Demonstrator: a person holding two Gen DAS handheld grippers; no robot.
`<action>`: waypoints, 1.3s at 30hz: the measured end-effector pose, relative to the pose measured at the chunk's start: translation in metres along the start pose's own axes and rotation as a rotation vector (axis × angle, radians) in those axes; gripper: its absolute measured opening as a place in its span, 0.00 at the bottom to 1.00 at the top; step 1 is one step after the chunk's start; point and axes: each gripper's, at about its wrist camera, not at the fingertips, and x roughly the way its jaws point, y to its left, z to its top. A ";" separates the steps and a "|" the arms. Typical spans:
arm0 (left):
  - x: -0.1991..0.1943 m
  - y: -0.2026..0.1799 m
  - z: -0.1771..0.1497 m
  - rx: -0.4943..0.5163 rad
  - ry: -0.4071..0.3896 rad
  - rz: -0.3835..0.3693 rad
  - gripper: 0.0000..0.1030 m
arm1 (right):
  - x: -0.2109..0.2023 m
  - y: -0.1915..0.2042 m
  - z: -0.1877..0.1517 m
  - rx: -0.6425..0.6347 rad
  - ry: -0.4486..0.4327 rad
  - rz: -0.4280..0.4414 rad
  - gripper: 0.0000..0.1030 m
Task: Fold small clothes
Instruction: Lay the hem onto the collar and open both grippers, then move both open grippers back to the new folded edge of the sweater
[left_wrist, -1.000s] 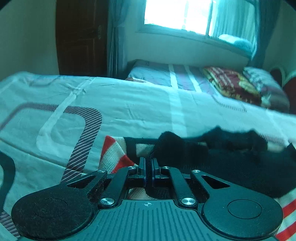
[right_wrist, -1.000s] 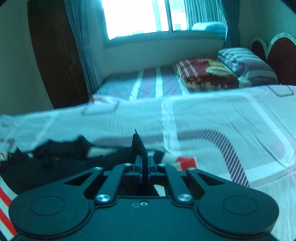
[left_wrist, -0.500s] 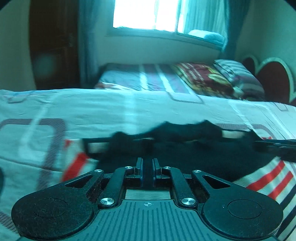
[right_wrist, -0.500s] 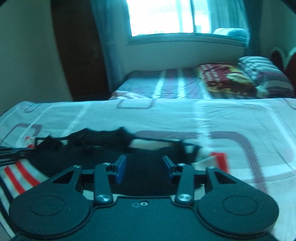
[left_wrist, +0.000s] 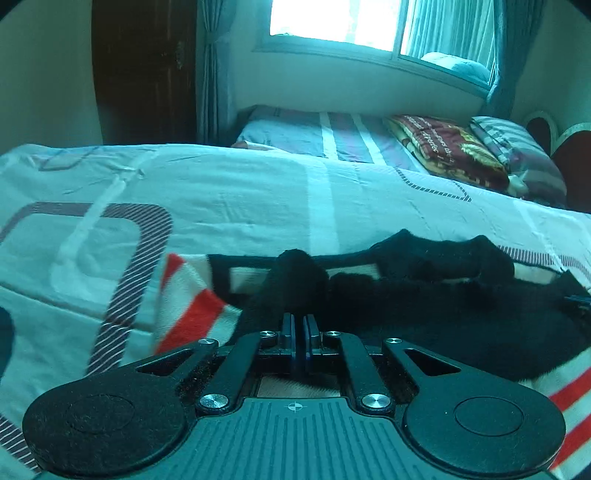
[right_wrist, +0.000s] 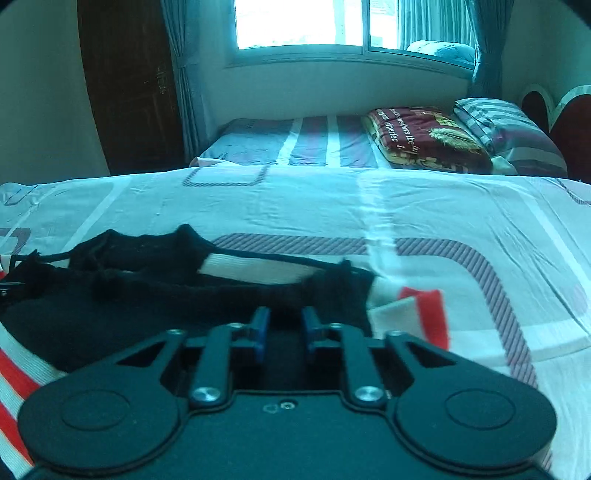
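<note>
**Inspector:** Item under task?

**Assistant:** One garment (left_wrist: 424, 306), black with red and white striped edges; it lies across the lower centre of the left view, on the patterned bedsheet (left_wrist: 229, 199).

**Inspector:** Grippers?

**Assistant:** Two; the left gripper (left_wrist: 299, 326) has its blue pads pressed nearly together, pinching a raised fold of black cloth; the right gripper (right_wrist: 283, 328) stands with jaws apart, empty, black cloth just beyond the tips.

**Inspector:** Containers?

**Assistant:** None visible; upper right shows one folded maroon blanket (right_wrist: 424, 138) and one striped pillow (right_wrist: 513, 133).
</note>
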 end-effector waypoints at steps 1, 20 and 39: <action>-0.003 0.002 -0.002 -0.018 0.003 0.000 0.07 | -0.002 0.002 0.000 -0.005 0.002 -0.009 0.15; -0.048 -0.063 -0.033 0.090 0.043 -0.055 0.08 | -0.048 0.071 -0.023 -0.088 0.033 0.122 0.38; -0.102 -0.027 -0.056 0.070 0.001 -0.085 0.09 | -0.105 0.050 -0.057 0.111 0.003 0.105 0.39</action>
